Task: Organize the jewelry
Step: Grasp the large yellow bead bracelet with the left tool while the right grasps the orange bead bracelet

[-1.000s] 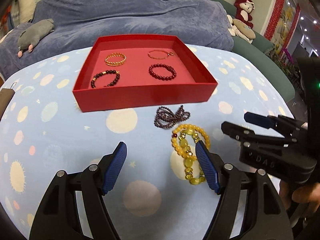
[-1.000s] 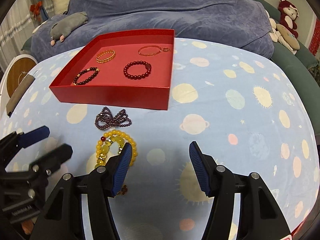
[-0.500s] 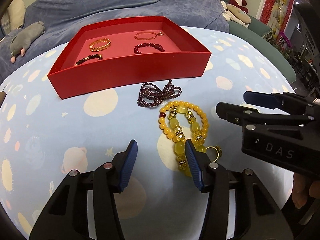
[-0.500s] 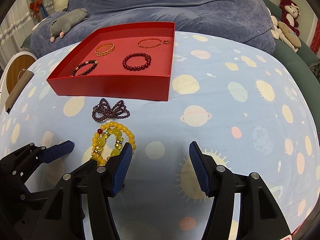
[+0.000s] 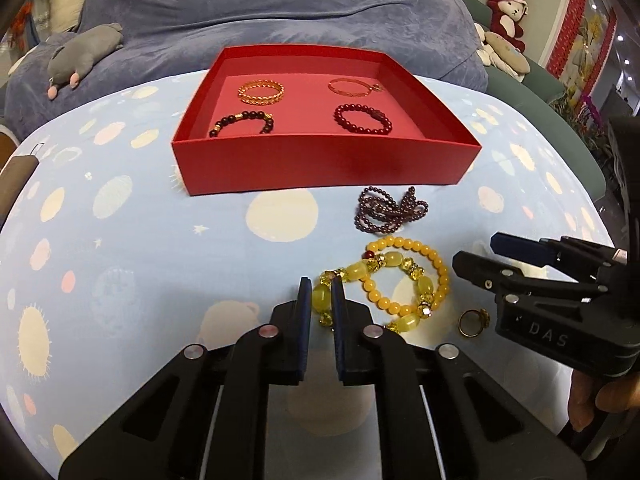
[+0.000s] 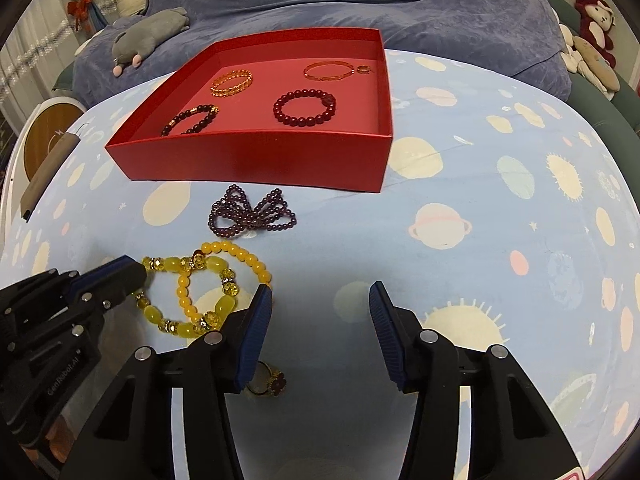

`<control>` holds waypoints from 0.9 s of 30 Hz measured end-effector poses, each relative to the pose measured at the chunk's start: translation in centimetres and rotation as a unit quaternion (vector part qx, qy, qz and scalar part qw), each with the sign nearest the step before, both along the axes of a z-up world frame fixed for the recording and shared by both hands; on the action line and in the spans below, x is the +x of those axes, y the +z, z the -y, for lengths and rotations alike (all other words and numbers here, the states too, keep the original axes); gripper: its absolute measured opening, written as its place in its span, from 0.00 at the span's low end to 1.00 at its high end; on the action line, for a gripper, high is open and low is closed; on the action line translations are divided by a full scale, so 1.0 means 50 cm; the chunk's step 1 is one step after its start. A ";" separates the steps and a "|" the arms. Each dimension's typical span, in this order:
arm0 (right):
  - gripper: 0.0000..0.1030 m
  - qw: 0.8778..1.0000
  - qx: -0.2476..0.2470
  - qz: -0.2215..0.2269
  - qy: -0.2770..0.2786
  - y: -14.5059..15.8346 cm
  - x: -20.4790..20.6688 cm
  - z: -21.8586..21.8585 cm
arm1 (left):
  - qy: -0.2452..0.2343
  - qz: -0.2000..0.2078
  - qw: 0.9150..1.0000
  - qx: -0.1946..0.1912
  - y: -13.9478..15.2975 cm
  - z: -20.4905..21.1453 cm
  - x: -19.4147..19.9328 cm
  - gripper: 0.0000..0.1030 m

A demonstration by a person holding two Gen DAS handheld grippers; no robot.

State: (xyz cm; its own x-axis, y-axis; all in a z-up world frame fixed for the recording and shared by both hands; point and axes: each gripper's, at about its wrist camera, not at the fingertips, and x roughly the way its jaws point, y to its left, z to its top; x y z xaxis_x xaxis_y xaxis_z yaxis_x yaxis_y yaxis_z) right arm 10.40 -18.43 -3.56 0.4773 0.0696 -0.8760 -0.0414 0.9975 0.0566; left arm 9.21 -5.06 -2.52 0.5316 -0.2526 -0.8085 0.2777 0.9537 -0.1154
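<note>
The left claw (image 5: pixel 321 292), wide apart a second earlier, was closing on a chunky bead of the yellow bracelet (image 5: pixel 394 284) lying on the bed near the red box (image 5: pixel 320 160); a lift looked next. The right claw (image 6: pixel 320 300), half open, narrowing, held nothing

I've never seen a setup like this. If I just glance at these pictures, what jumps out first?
Probably the bright red box in the middle of the planet-print cloth, with four bracelets laid out inside. Next, the yellow bead bracelets lying on the cloth in front of it: the left gripper is closing its blue-padded jaws on one chunky bead at their near edge. A purple bead strand sits between those and the box.
</note>
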 end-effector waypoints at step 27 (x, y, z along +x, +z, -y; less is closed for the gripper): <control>0.07 0.998 -0.004 0.006 0.058 -0.014 0.013 -0.097 | 0.046 -0.009 0.999 -0.018 0.006 -0.076 0.027 0.10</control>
State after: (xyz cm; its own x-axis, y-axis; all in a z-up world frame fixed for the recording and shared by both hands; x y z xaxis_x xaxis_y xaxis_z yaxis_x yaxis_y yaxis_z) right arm 11.03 -13.56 -4.25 0.4770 0.1170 -0.8711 -0.1564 0.9866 0.0469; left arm 10.54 -1.28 -2.21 0.5395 -0.2321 -0.8094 0.1865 0.9703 -0.1539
